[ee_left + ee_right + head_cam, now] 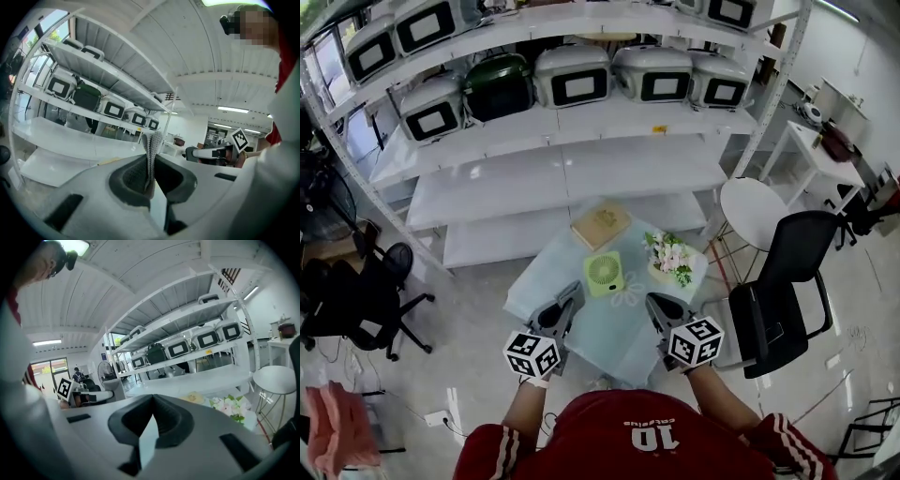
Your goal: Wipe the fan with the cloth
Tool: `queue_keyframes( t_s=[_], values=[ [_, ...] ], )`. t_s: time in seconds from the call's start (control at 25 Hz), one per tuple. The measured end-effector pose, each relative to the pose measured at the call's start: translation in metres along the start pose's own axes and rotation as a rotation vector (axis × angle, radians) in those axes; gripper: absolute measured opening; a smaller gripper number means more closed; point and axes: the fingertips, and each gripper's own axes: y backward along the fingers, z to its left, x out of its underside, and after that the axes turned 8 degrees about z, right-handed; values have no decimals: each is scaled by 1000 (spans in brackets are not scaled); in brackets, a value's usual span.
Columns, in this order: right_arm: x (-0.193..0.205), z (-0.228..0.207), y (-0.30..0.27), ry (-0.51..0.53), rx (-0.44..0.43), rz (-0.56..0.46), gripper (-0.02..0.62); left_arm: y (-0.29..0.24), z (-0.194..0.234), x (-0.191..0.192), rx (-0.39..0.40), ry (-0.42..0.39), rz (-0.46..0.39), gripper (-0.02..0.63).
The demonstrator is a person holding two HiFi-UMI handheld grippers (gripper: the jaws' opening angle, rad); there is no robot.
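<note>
The left tongs (151,180) are clamped on a grey knitted cloth (153,145) that pokes up past their tips. The right tongs (151,411) are closed and empty. The green fan (605,274) stands on the table (609,342) just ahead, seemingly between both tongs.

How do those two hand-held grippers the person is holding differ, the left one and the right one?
The left hand-held gripper is shut on a grey cloth that sticks up between its jaws; the right hand-held gripper is shut on nothing. The left one sits off the green fan's left side, while the right one sits nearer the flowers. Both have their jaws together and hover over the table's near edge.
</note>
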Motion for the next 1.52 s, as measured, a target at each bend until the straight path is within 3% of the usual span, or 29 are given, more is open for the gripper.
queue_keyframes(
  t_s=[0.28,0.52,0.8,1.0,1.28,1.52],
  values=[
    [-19,-13,81,61,0,-54,3,20,-81,-37,1,11,-112,26],
    [-14,-38,163,73,12,-53,3,41,-152,-37,7,66,-172,26],
    [-31,-39,217,61,-51,-97,3,85,-206,-45,-52,-5,-201,26],
    [-53,-19,232,82,-62,-137,3,105,-228,-72,-38,-96,-211,26],
    [-75,16,244,110,-39,-235,3,113,-228,-112,2,-148,-260,26],
    [-76,29,232,124,-5,-256,3,120,-211,-111,-25,-186,-270,26]
  ],
)
